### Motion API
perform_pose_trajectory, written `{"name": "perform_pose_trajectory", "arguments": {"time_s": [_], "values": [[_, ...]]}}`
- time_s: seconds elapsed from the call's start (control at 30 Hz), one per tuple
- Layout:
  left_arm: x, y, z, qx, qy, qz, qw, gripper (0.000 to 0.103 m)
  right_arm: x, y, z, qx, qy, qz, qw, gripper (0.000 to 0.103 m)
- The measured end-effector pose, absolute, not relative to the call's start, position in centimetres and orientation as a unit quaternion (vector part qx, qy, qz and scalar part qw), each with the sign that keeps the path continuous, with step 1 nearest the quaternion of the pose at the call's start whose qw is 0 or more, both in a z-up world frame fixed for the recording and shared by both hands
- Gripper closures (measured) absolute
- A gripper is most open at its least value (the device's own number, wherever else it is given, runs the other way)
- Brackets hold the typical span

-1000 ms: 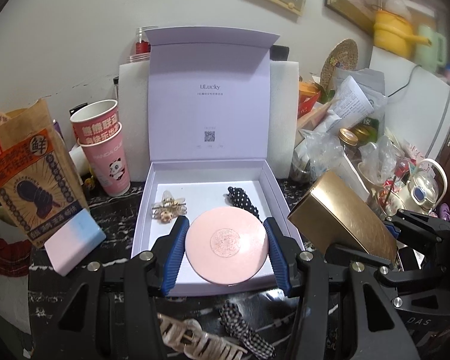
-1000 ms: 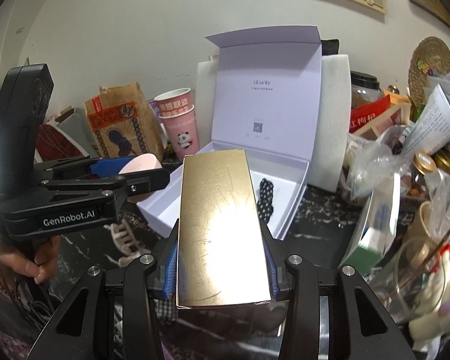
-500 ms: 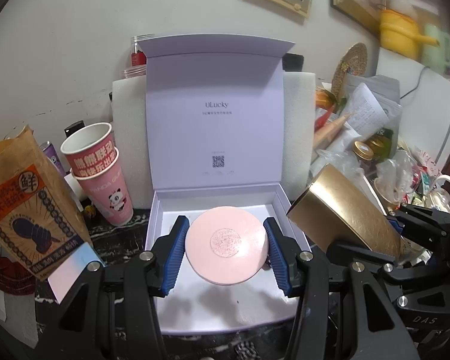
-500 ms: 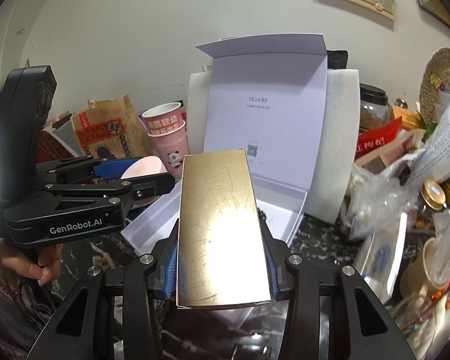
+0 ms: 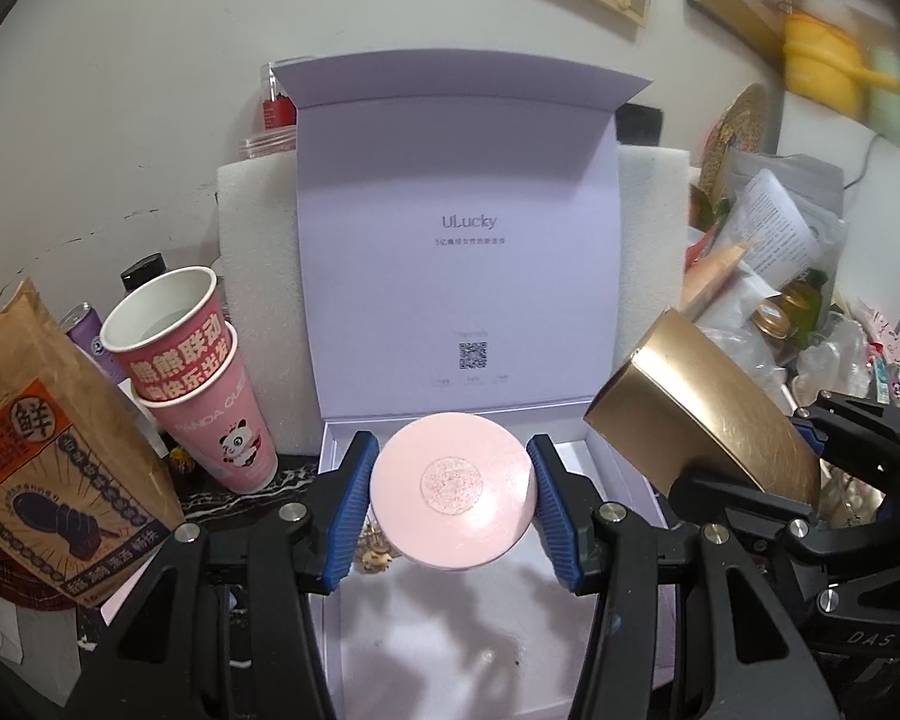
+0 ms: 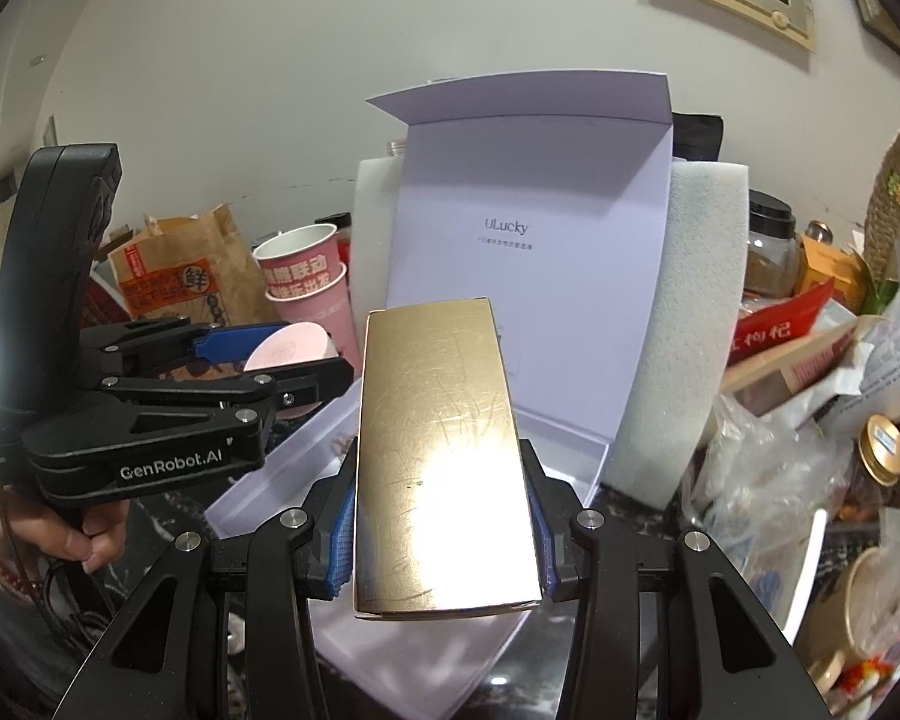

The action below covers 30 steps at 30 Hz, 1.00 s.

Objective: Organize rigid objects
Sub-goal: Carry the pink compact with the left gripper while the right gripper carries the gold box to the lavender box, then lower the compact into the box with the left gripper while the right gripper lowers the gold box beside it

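My left gripper (image 5: 453, 492) is shut on a round pink compact (image 5: 453, 489) and holds it above the open lavender gift box (image 5: 450, 648), near its back wall. The box lid (image 5: 457, 252) stands upright behind. My right gripper (image 6: 441, 516) is shut on a long gold box (image 6: 441, 450), held above the gift box's right front part (image 6: 402, 648). The gold box also shows in the left wrist view (image 5: 708, 408), to the right of the compact. A gold hair clip (image 5: 375, 555) lies in the box under the compact, mostly hidden. The left gripper with the compact (image 6: 291, 351) shows at left in the right wrist view.
Stacked pink paper cups (image 5: 198, 378) and a brown paper bag (image 5: 48, 468) stand left of the box. White foam blocks (image 5: 651, 216) stand behind the lid. Jars, bags and papers (image 6: 810, 390) crowd the right side. The table is dark marble (image 6: 630, 510).
Both grippers have moved forward over the gift box, toward its lid. The hair clips and dotted band on the table in front have dropped out of view. Both grips are unchanged.
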<state>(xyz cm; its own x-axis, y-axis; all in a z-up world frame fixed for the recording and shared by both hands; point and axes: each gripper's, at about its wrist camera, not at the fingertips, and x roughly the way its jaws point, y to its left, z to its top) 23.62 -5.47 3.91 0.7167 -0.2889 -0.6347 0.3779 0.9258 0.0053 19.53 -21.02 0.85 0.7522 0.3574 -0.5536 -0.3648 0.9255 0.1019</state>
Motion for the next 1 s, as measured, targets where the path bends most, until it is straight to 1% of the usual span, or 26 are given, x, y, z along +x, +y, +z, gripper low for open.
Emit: {"name": "perform_pose_trajectory", "arguments": {"time_s": [0.43, 0.6, 1.0], "values": [[28.5, -6.0, 1.2, 0.081, 0.370, -0.155, 0.912, 0.052, 24.1, -20.8, -1.6, -0.009, 0.328, 0.187, 0.926, 0.058], [30.2, -5.9, -0.2, 0.074, 0.402, -0.156, 0.899, 0.052, 25.4, -20.7, -2.6, -0.012, 0.345, 0.183, 0.920, 0.058], [31.9, -6.0, -3.0, 0.076, 0.441, -0.149, 0.882, 0.052, 27.6, -20.1, -5.1, -0.012, 0.392, 0.185, 0.901, 0.058]]}}
